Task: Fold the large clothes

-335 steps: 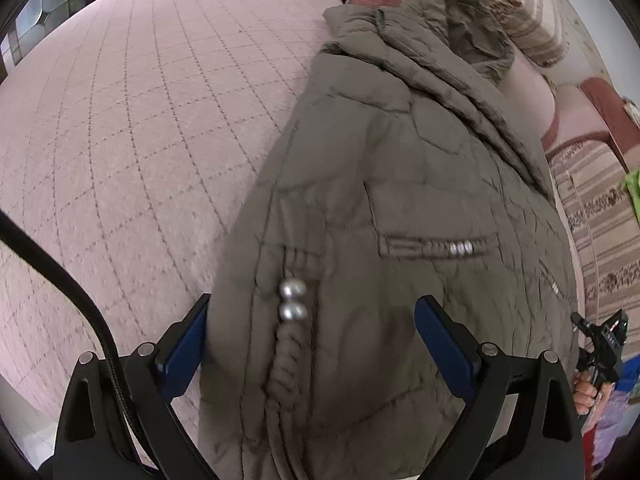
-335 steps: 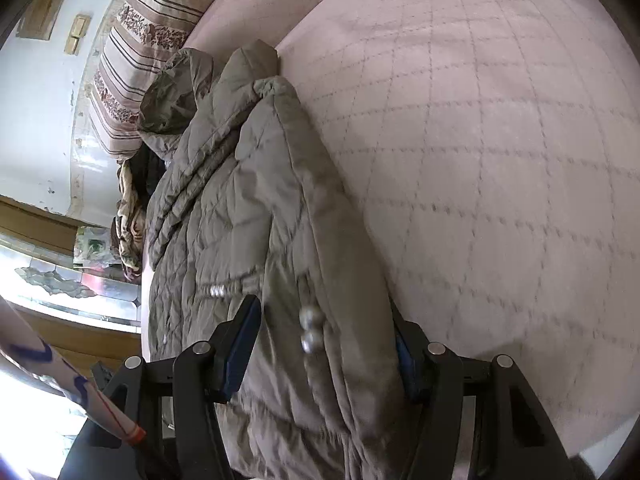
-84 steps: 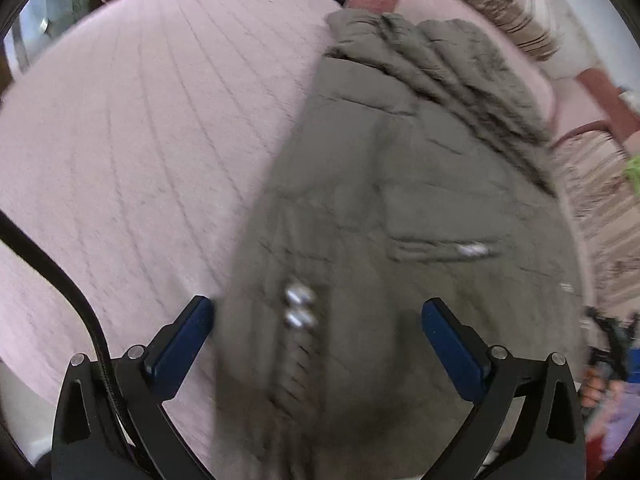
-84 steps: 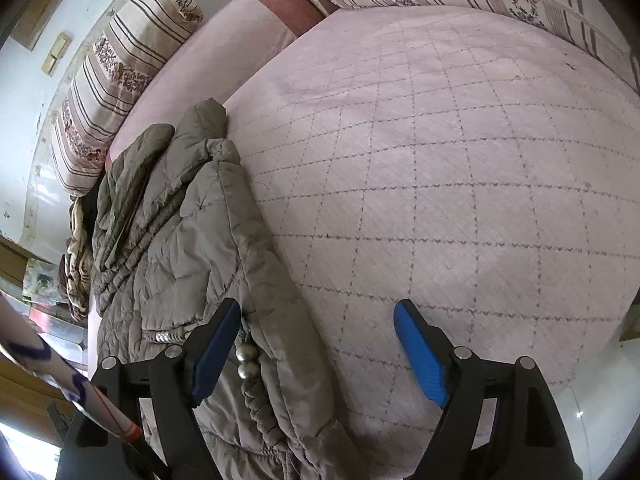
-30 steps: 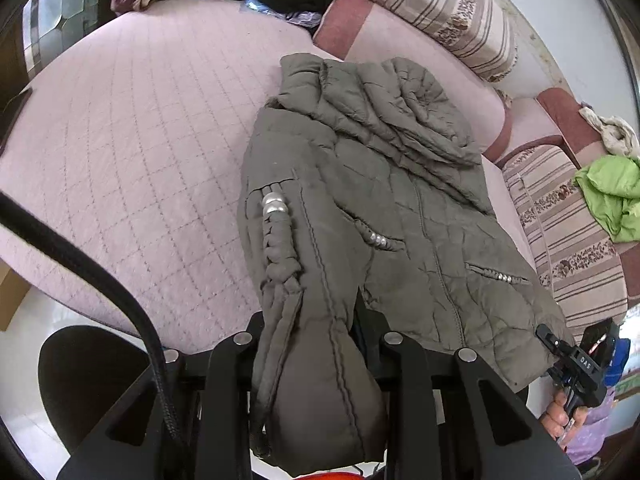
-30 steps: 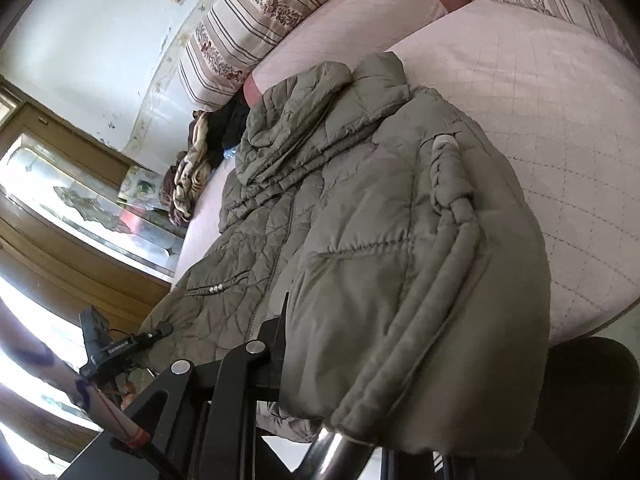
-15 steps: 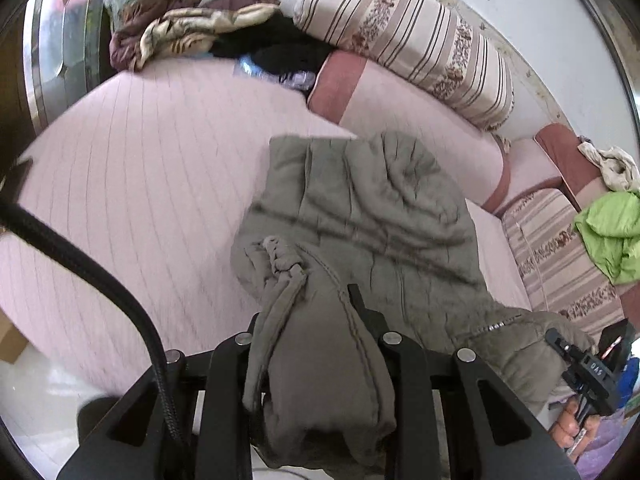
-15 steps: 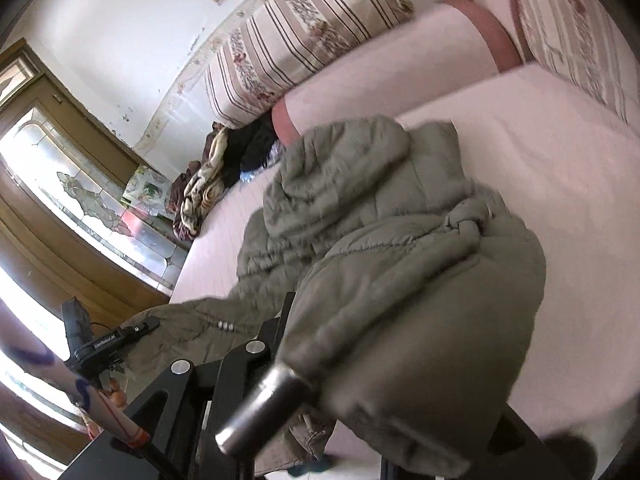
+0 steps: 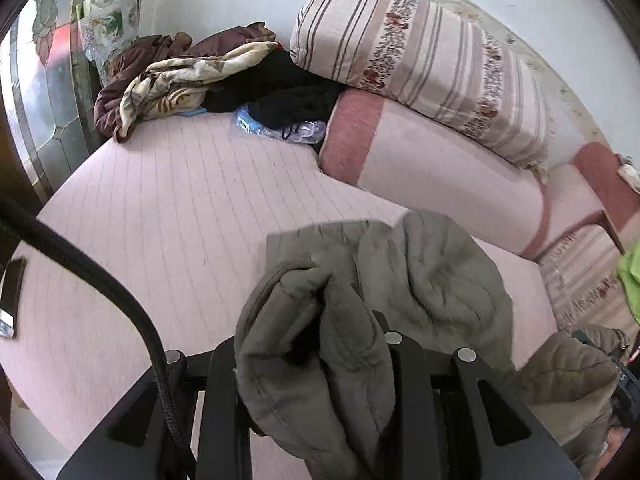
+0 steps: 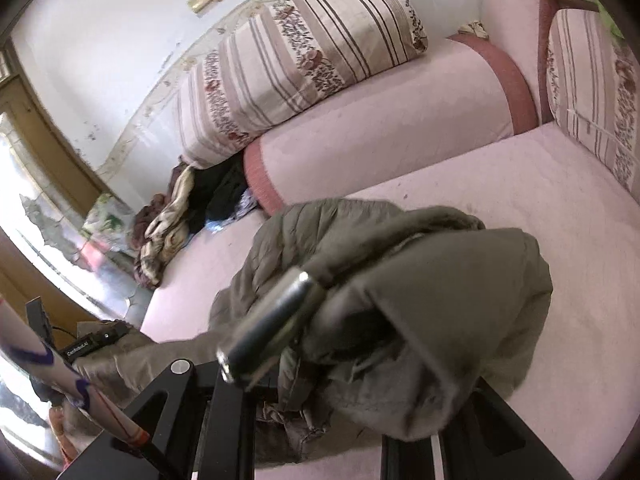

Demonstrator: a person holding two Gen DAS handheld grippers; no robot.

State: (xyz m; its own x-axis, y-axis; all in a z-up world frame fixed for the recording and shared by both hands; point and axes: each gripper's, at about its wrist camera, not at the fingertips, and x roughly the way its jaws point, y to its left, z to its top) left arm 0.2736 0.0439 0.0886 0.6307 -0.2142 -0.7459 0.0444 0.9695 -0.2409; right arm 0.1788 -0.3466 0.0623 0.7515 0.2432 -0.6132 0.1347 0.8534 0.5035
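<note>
A heap of dark and patterned clothes [image 9: 192, 76] lay at the far left corner of the pink quilted bed [image 9: 168, 208], beside a striped bolster [image 9: 420, 64]. The left gripper [image 9: 316, 364] was clamped on a bunched fold of the olive quilted jacket [image 9: 432, 280], lifted above the mattress. The right gripper [image 10: 360, 364] also pinched the jacket [image 10: 440, 280], which draped over its fingers.
</note>
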